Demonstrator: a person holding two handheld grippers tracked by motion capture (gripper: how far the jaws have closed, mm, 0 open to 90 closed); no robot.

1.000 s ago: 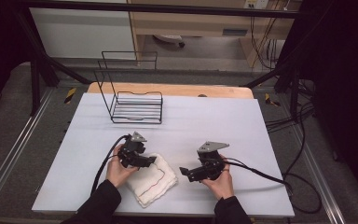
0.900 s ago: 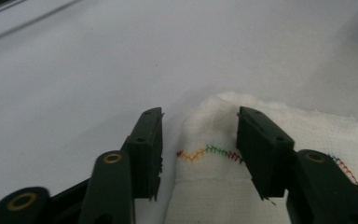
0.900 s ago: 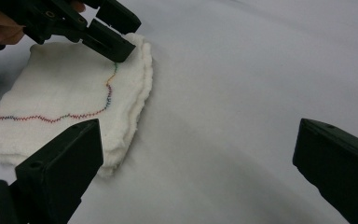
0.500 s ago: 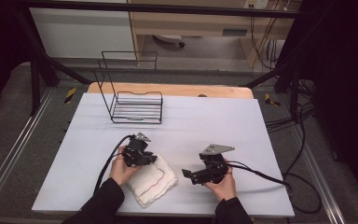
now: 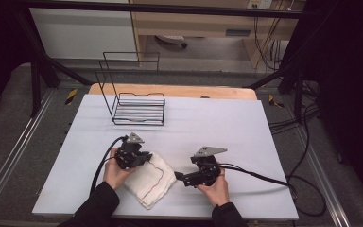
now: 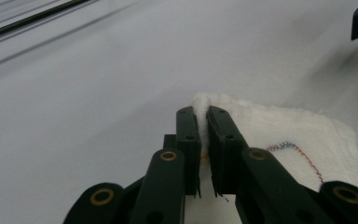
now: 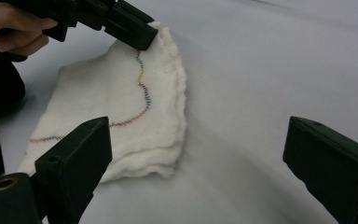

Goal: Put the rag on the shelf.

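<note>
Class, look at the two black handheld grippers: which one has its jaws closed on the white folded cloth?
The left gripper: its jaws pinch a corner of the white folded cloth. The right gripper is spread wide with nothing between its jaws.

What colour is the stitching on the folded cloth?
Multicoloured wavy stitching on the white cloth; clearest in the right gripper view.

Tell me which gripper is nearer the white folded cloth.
Left. The left gripper pinches a corner of the white cloth between its fingers. The right gripper sits open just beside the cloth's edge, not touching.

Lab, black frame [image 5: 42, 71], trailing cables [image 5: 307, 142], test table [image 5: 227, 123]
</note>
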